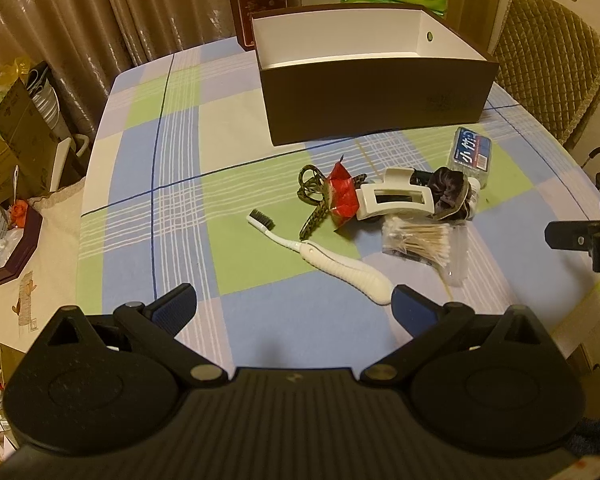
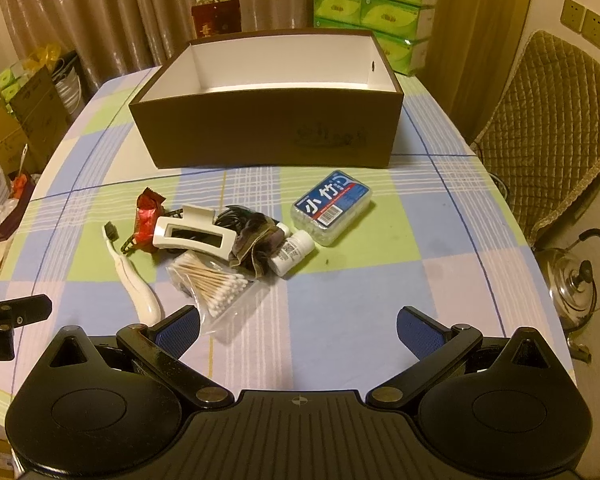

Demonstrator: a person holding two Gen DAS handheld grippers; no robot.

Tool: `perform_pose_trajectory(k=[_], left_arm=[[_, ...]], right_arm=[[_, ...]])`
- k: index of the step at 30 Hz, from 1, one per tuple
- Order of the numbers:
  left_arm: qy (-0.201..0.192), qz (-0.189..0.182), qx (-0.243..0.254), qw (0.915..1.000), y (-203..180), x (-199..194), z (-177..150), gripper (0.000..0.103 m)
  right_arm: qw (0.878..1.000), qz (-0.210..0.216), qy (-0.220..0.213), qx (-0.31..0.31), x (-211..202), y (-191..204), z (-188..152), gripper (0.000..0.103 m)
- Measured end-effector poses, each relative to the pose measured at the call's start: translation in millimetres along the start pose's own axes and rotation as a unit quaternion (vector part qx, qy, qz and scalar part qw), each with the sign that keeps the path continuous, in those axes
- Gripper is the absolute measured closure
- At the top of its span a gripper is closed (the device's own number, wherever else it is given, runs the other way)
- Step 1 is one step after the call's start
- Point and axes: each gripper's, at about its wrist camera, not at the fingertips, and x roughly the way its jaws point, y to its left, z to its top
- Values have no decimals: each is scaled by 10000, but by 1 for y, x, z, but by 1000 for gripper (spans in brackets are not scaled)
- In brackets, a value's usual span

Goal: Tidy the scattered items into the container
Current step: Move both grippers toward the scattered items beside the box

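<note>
left gripper (image 1: 294, 302) hovers, jaws wide and empty, with the toothbrush (image 1: 320, 256) just ahead, long axis slanting from far-left to near-right. right gripper (image 2: 298, 326), jaws wide and empty, faces the cotton swab bag (image 2: 216, 284) ahead-left; brown box (image 2: 260, 136) stands beyond, empty.

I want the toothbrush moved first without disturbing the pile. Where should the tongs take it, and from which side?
Grip the toothbrush at its thick ribbed handle, the end nearest the left tongs. It lies flat with its bristle end toward the leopard clip, so come from above at the near end, jaws across the handle. That part probably gives the firmest hold.
</note>
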Motion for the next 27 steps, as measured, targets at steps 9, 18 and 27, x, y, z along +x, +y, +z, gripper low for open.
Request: perform_pose_trajectory(k=[9,18,27], left_arm=[[122,-48,-4,9999,-2,6,-5,1],[255,-104,63,9996,-10,16,-2,1],[328,-147,19,9994,-18,31,6,1]], right_arm=[[9999,-16,-87,74,-1,-1,-3,2],[9999,13,54,157,8,-10,-4,2],[9997,35,101,238,19,-26,2,2]])
